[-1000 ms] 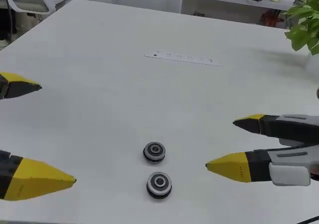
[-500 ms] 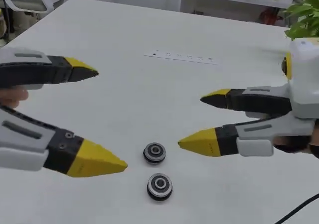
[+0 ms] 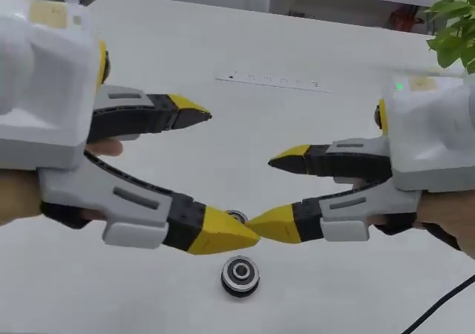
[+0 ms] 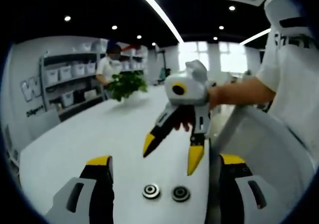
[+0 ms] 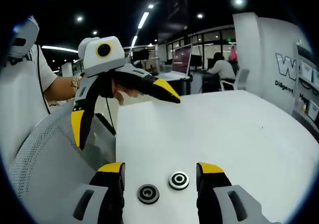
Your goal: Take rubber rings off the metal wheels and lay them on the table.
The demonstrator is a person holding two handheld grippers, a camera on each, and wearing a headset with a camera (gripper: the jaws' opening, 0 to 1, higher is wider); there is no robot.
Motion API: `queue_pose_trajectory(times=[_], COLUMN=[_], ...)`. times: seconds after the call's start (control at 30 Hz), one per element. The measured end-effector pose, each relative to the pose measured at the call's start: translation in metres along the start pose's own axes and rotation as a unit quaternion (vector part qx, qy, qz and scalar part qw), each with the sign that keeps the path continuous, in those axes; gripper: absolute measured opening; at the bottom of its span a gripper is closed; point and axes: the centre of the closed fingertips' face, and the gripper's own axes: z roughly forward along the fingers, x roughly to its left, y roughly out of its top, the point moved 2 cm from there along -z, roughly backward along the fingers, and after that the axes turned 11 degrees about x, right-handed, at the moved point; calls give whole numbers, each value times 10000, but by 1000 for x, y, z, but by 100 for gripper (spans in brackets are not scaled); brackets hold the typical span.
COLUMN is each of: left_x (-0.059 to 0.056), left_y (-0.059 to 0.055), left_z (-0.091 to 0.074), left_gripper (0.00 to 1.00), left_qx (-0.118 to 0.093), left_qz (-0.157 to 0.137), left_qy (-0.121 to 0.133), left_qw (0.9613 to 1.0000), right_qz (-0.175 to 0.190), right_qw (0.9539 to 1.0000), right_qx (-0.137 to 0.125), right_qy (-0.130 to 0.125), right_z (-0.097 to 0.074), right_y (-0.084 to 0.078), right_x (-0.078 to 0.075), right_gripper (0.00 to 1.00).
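Near wheel (image 3: 240, 273) and far wheel (image 3: 236, 216) sit just beside each other on the white table (image 3: 312, 52), black rubber rings (image 3: 225, 274) not yet off. Left gripper (image 3: 231, 176) and right gripper (image 3: 260, 193) hover above them, jaws spread wide, holding nothing. The lower tips almost meet over the far wheel. Best bet: one gripper pins the hub, the other hooks a tip under the ring and peels, since small wheels will likely skid on the smooth top. Power strip (image 3: 271, 84) lies farther back, plant (image 3: 454, 30) at far right. Open office with shelving and ceiling lights.
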Motion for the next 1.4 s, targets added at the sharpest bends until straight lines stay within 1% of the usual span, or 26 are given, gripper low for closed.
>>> queue_pose_trajectory(times=[0.1, 0.17, 0.2, 0.27, 0.3, 0.37, 0.4, 0.47, 0.53, 0.6, 0.63, 0.7, 0.73, 0.77, 0.8, 0.87, 0.9, 0.93, 0.97, 1.0, 1.03, 1.17, 1.23, 1.27, 1.33, 1.4], left_x=[-1, 0, 1, -1, -1, 2, 3, 5, 4, 1, 0, -6, -9, -12, -14, -19, -24, -26, -27, -29, -29, -26, -24, -23, -22, -24], left_y=[-2, 0, 2, 3, 1, -5, -11, -21, -31, -45, -48, -51, -53, -58, -62, -69, -74, -77, -80, -83, -85, -92, -98, -101, -103, -103], left_z=[11, 16, 18, 24, 27, 34, 37, 42, 44, 47, 48, 50, 52, 54, 56, 62, 65, 67, 68, 70, 71, 74, 75, 76, 77, 77], left_gripper=[81, 79, 79, 76, 73, 70, 70, 69, 67, 62, 59, 53, 51, 50, 48, 44, 43, 41, 39, 38, 37, 33, 30, 29, 29, 27], left_qx=[43, 33, 4, -149, -131, -104, -82, -55, 32, 261, 267, 207, 254, 389, 501, 587, 682, 768, 819, 907, 942, 1021, 1114, 1145, 1172, 1167], left_qz=[194, 227, 235, 103, 45, 14, 9, -133, -190, -129, -169, -296, -251, -88, 41, 3, -64, -71, -6, 171, 231, 117, 127, 58, -9, 7], left_qy=[-34, -83, -104, -263, -302, -265, -199, -159, -167, -189, -227, -355, -408, -477, -464, -523, -690, -740, -733, -746, -726, -706, -693, -674, -675, -702], left_qw=[9998, 9997, 9997, 9995, 9994, 9996, 9998, 9998, 9997, 9994, 9992, 9987, 9985, 9981, 9977, 9969, 9953, 9943, 9939, 9929, 9926, 9922, 9913, 9911, 9908, 9907], right_qz=[26, -6, -26, -26, -4, 164, 296, 342, 422, 492, 501, 557, 566, 547, 496, 411, 411, 392, 347, 311, 279, 205, 165, 150, 143, 90], right_qw=[9998, 9996, 9996, 9995, 9995, 9992, 9990, 9991, 9987, 9980, 9976, 9966, 9963, 9961, 9960, 9949, 9937, 9931, 9925, 9920, 9916, 9910, 9907, 9904, 9903, 9906], right_qx=[42, 132, 150, 166, 171, 230, 221, 139, 138, 297, 394, 492, 526, 546, 572, 721, 840, 912, 976, 1022, 1061, 1140, 1162, 1187, 1203, 1200], right_qy=[167, 235, 249, 273, 282, 295, 236, 228, 236, 253, 274, 350, 389, 421, 466, 571, 612, 629, 654, 673, 680, 671, 695, 687, 681, 657], right_z=[8, 11, 12, 14, 14, 15, 14, 12, 12, 16, 18, 22, 24, 26, 27, 31, 34, 35, 37, 38, 39, 43, 45, 45, 46, 47], right_y=[-7, -12, -14, -19, -22, -29, -32, -33, -37, -46, -52, -59, -60, -61, -62, -68, -72, -74, -77, -79, -80, -83, -84, -84, -84, -84], right_x=[4, 6, 6, 5, 4, 2, -1, -2, -2, -1, -1, 1, 3, 5, 7, 12, 14, 15, 17, 18, 19, 21, 22, 22, 23, 23], right_gripper=[55, 54, 54, 52, 50, 47, 45, 44, 42, 40, 39, 39, 39, 39, 38, 35, 34, 34, 34, 34, 34, 32, 31, 30, 30, 30])
